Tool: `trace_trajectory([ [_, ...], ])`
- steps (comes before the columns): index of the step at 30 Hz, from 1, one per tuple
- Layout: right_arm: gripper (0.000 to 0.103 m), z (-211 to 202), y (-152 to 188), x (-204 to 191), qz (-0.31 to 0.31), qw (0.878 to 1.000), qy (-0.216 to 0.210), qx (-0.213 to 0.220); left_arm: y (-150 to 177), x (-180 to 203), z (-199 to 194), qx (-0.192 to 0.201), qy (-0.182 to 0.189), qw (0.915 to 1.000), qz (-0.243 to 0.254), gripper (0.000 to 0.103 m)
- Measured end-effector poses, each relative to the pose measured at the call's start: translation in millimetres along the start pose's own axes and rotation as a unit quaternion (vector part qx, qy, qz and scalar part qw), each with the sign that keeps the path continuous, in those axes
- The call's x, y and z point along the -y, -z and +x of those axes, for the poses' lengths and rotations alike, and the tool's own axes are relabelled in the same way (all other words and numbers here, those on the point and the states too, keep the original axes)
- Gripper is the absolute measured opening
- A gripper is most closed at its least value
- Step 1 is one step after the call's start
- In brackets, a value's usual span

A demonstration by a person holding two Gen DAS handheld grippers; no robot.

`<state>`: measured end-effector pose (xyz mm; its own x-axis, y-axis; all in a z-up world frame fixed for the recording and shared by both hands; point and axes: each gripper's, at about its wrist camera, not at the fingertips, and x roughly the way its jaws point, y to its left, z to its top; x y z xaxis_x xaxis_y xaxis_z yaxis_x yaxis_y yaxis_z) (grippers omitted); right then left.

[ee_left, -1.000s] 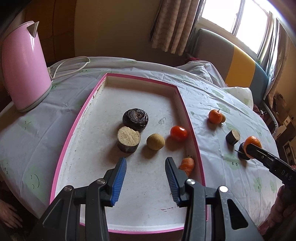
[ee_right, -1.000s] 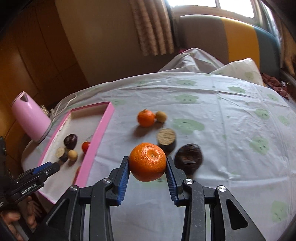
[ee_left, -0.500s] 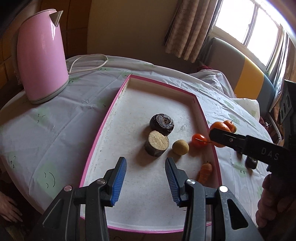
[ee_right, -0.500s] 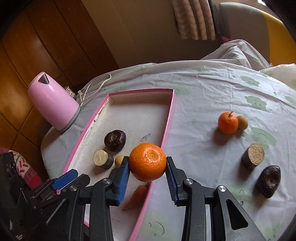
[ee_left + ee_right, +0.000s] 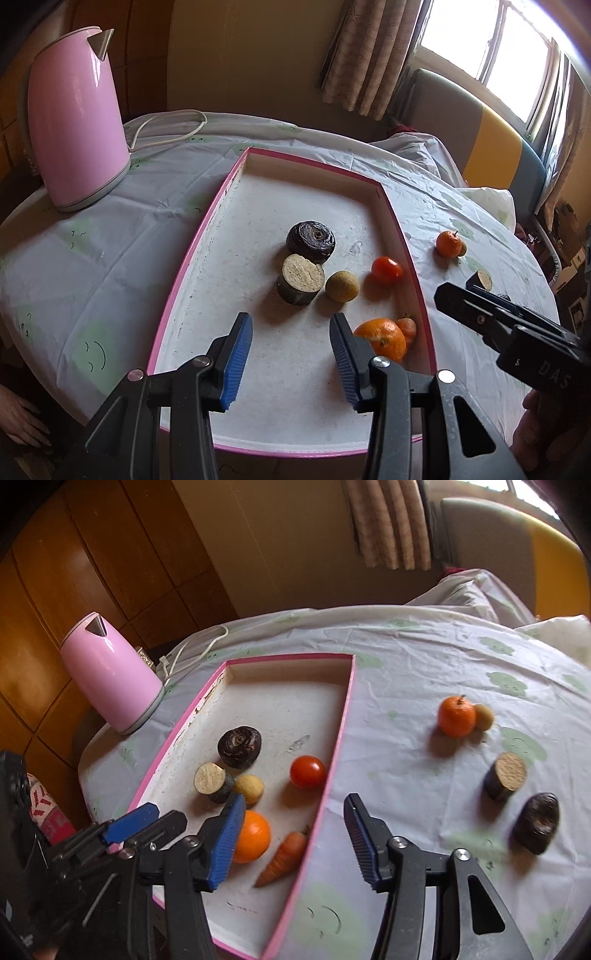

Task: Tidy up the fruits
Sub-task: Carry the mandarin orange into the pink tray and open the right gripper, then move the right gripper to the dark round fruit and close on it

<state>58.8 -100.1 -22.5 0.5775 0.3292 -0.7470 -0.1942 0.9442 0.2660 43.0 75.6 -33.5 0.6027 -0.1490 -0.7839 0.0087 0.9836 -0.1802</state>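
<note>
Sitting low in the frame, the orange [image 5: 253, 836] rests in the tray [image 5: 341, 738]. Both the right gripper [image 5: 293, 840] and left gripper [image 5: 290, 360] are wide open, holding nothing. A bump could roll it into the carrot [image 5: 284, 856].

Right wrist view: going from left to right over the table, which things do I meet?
Pink kettle → cut brown cylinder in the tray → red tomato → tangerine on the cloth → second cut cylinder → dark fruit.
</note>
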Motion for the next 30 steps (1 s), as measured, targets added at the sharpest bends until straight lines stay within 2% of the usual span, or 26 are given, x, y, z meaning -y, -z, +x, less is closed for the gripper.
trace_trajectory([
  [7, 0.066, -30, 17, 26, 0.029, 0.998, 0.041, 0.031, 3, 13, -5, 0.002, 0.006, 0.9998, 0.020, 0.044],
  [12, 0.066, -45, 28, 44, 0.034, 0.995, 0.077, 0.044, 6, 22, -6, 0.001, 0.011, 0.9994, 0.034, 0.044],
  [20, 0.066, -58, 41, 79, 0.066, 0.990, 0.116, 0.046, 10, 40, -7, -0.003, 0.021, 0.9979, 0.061, 0.044],
  [30, 0.066, -66, 52, 109, 0.104, 0.983, 0.143, 0.045, 16, 58, -6, -0.012, 0.033, 0.9959, 0.084, 0.044],
])
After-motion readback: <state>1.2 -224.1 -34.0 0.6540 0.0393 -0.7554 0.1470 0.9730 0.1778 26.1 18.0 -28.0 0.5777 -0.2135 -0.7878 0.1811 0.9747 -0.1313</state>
